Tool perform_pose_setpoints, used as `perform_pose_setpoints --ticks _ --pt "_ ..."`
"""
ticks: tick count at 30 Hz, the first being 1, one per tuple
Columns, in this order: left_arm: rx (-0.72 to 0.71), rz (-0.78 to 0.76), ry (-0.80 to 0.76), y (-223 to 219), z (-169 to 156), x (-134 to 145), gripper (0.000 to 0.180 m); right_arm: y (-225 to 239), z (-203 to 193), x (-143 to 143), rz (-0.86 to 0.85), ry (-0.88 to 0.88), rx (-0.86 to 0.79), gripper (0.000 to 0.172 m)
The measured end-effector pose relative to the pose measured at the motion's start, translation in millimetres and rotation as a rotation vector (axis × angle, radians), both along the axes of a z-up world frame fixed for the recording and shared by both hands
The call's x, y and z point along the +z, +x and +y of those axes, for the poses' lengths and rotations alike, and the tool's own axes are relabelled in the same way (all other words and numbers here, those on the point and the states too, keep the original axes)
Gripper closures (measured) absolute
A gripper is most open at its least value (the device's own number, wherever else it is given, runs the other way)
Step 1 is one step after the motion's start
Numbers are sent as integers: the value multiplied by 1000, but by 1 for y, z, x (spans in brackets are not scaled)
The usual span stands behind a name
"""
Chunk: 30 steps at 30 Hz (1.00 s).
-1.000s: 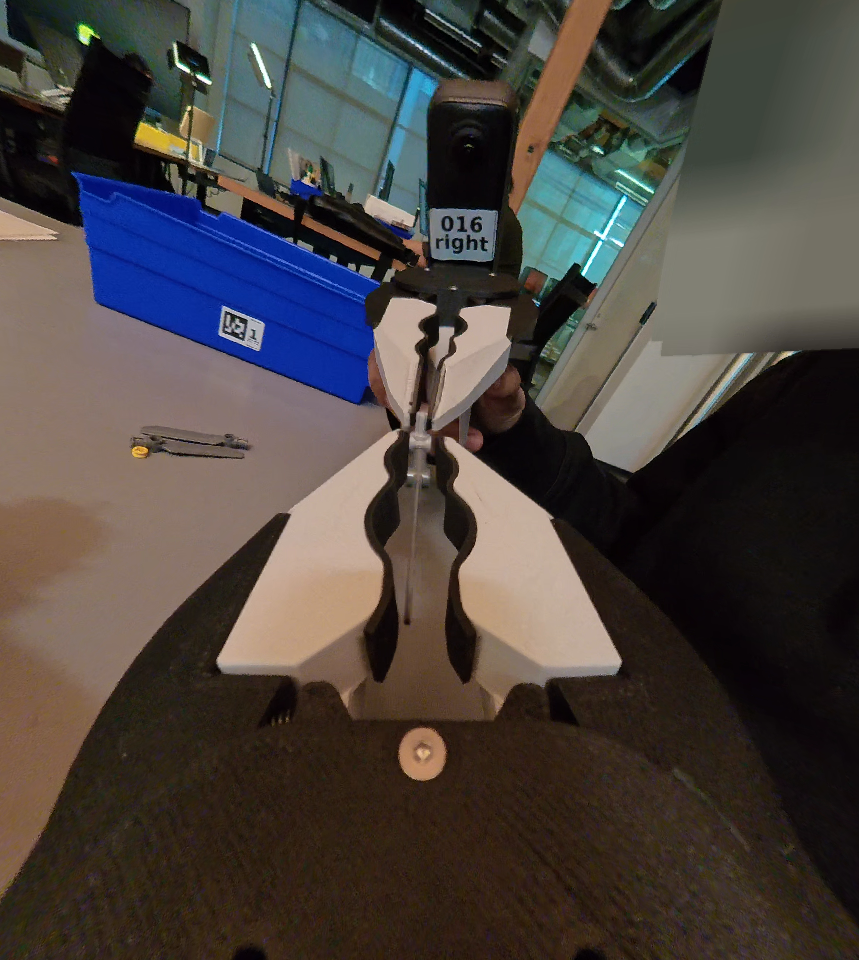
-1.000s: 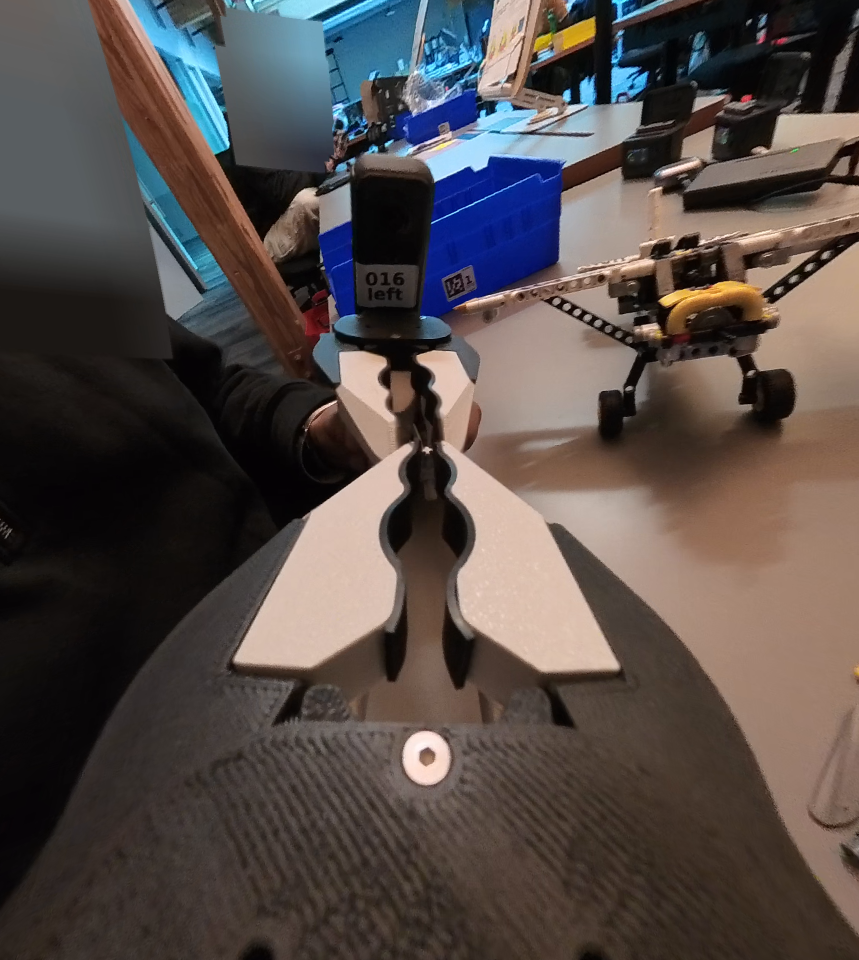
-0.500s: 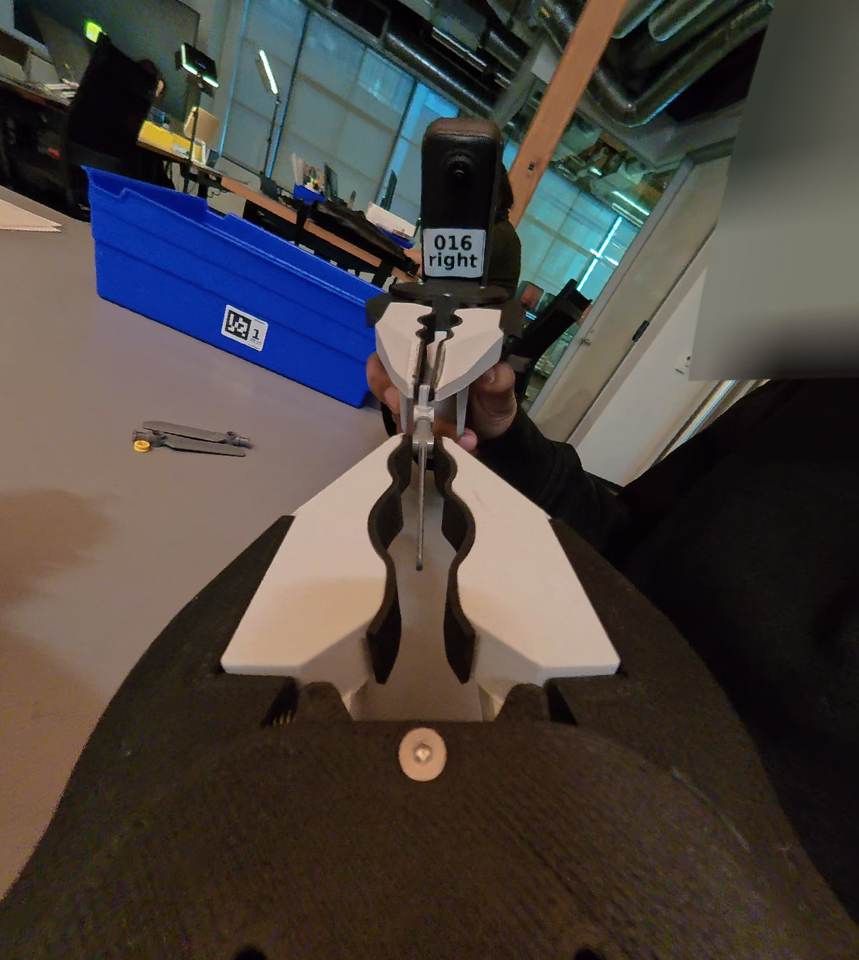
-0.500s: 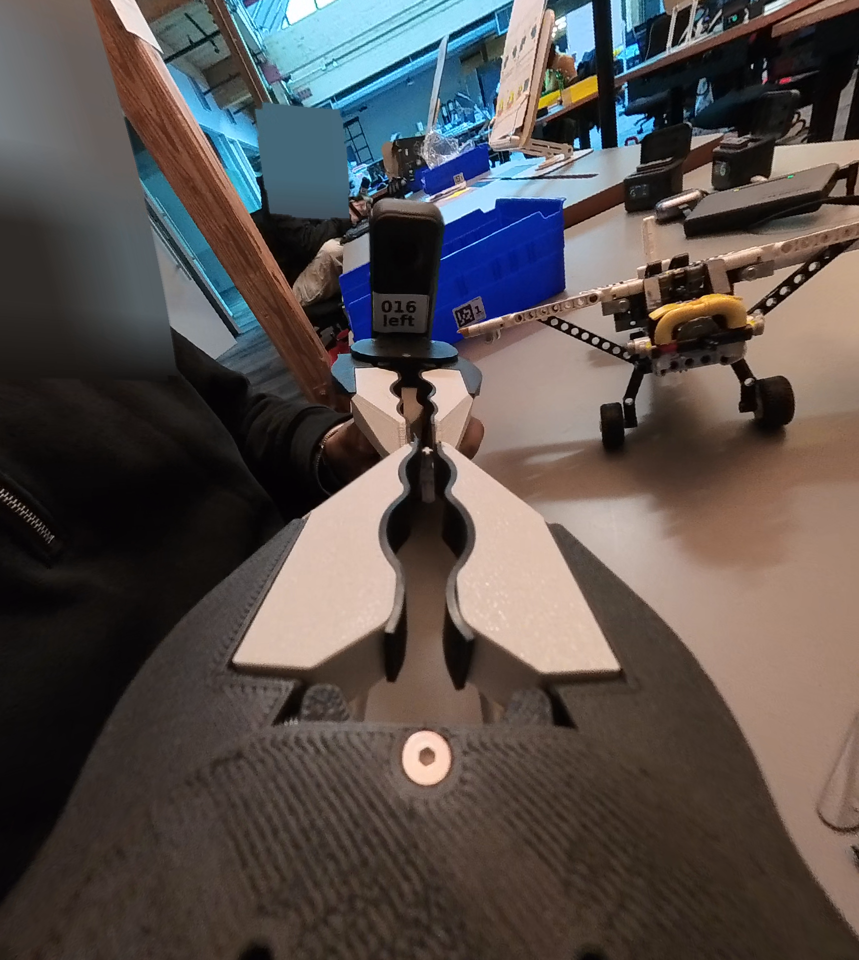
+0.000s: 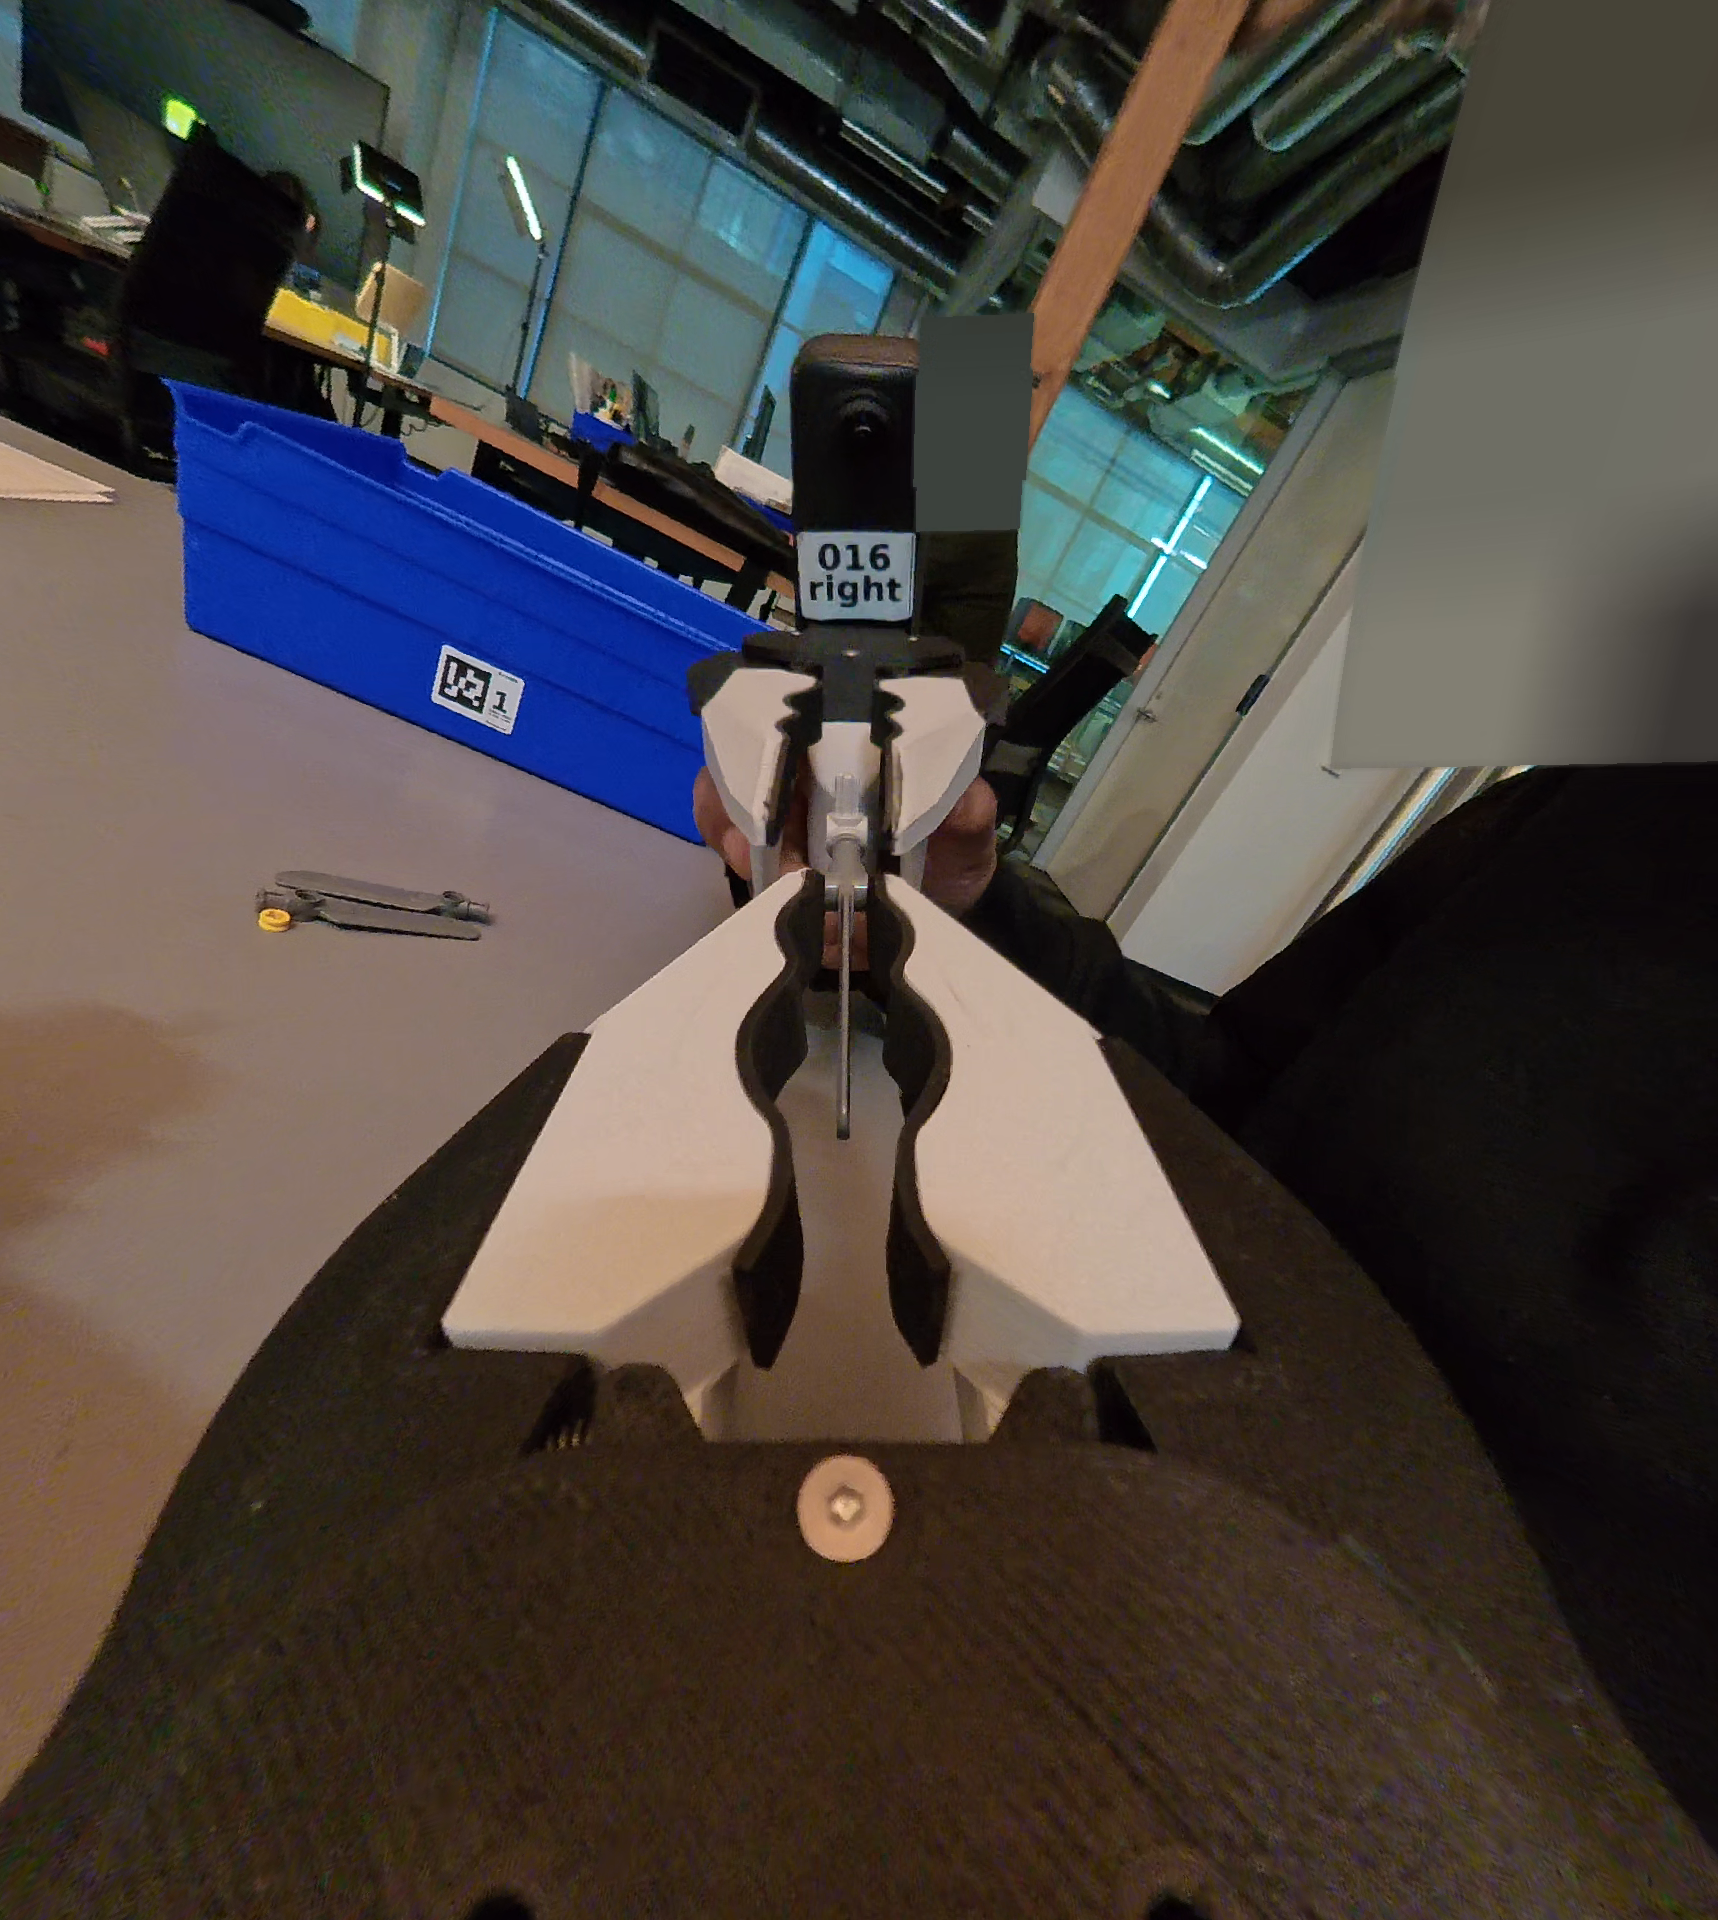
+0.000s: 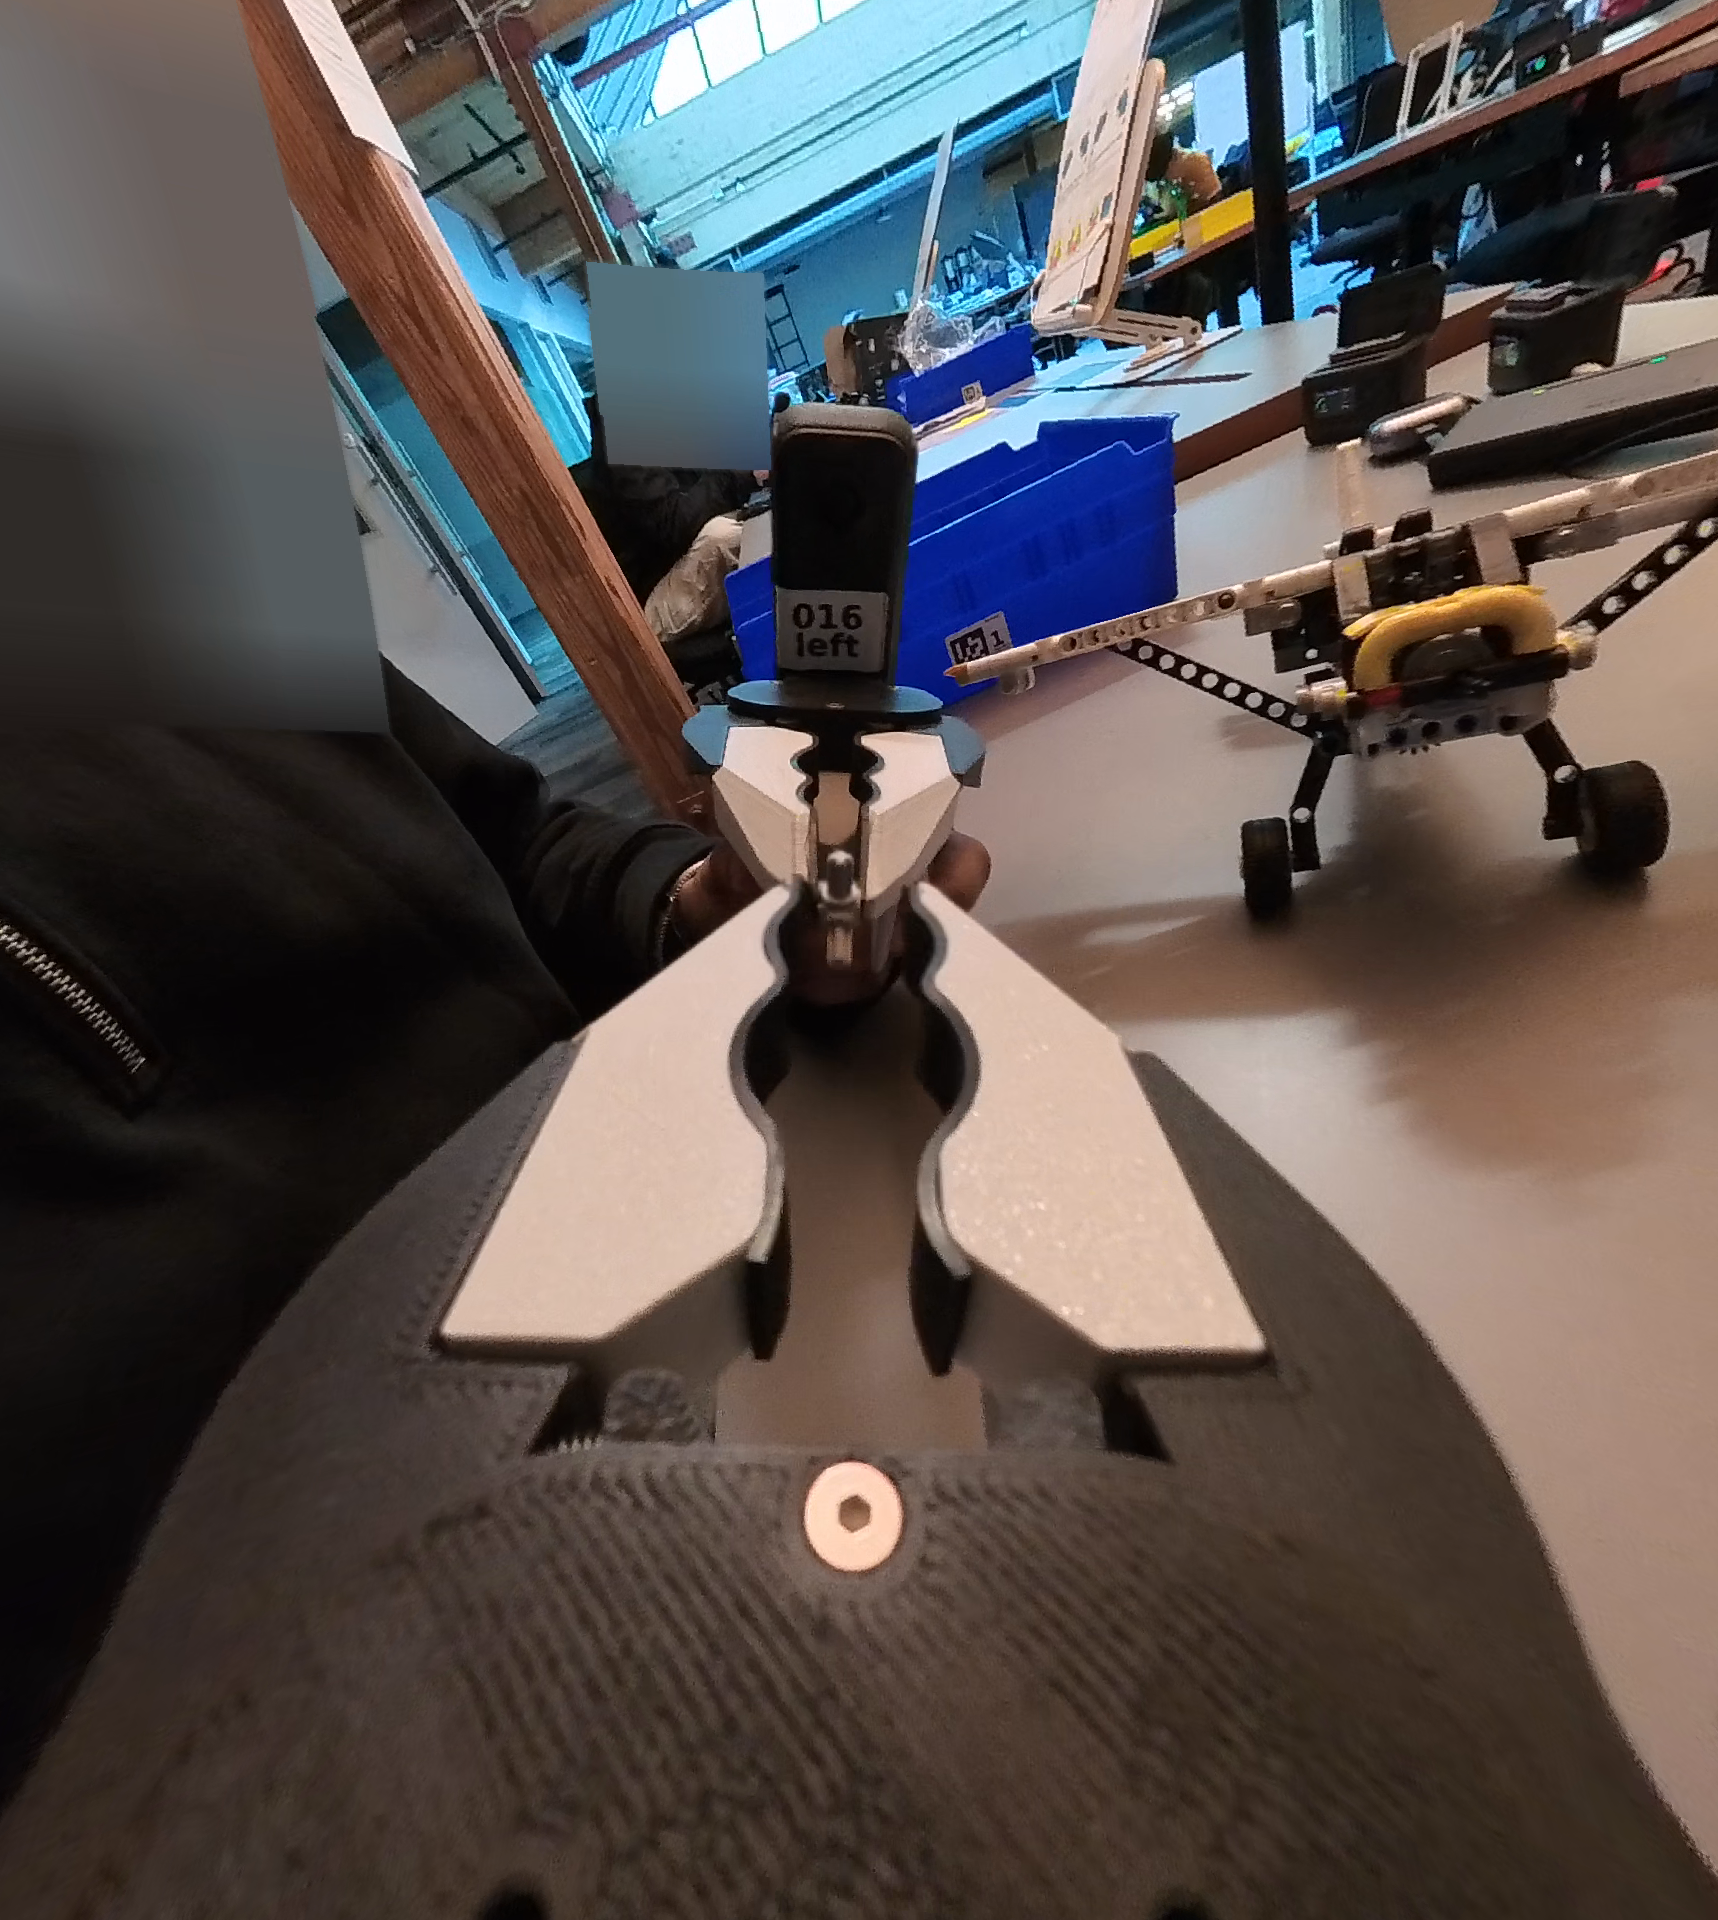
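Note:
In the left wrist view my left gripper (image 5: 844, 896) is shut on a thin grey blade piece (image 5: 842, 1039), seen edge-on between its pads. The blade ends in a small grey connector with a pin (image 5: 842, 831) that sticks out past the fingertips. My right gripper (image 5: 839, 821) faces it with its fingers spread either side of that connector and not touching it. In the right wrist view my right gripper (image 6: 850, 920) is open, and the connector (image 6: 837, 894) stands in the gap. The left gripper (image 6: 837, 831) behind it grips the blade. Both are held above the grey table (image 5: 159, 1039).
A blue bin (image 5: 398, 582) stands at the back of the table. Two loose grey blades with a yellow bush (image 5: 377, 906) lie to the left. A brick-built aircraft model on wheels (image 6: 1437, 665) stands to the right. A person in a black jacket (image 6: 159, 987) is close behind. The tips of both grippers are at nearly the same place.
My right gripper was shut on the connector end and has opened off it. My left gripper has kept its hold on the blade. Both have shifted only a little.

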<state>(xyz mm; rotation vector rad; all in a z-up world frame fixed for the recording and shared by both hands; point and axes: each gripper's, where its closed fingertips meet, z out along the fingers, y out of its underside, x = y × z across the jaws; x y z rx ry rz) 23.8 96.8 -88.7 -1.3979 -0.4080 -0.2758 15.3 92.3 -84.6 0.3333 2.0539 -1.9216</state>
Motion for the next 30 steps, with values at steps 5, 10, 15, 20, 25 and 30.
perform_pose_setpoints --ticks 5,10,15,20,25,30 --pt "-6 -8 1 0 1 0 176 3 0 4 28 -16 13 167" --pt "-15 1 4 2 2 3 175 4 3 6 43 -30 25 167" --pt "-16 -11 23 2 -1 6 175 3 2 10 22 -59 29 167" --pt "-9 5 18 2 -1 7 175 3 3 10 15 -57 36 167" --pt "4 33 24 3 -2 9 175 4 2 12 11 -75 46 167" --pt "54 -8 140 -9 -24 22 176 -27 54 37 24 -214 -141 167"
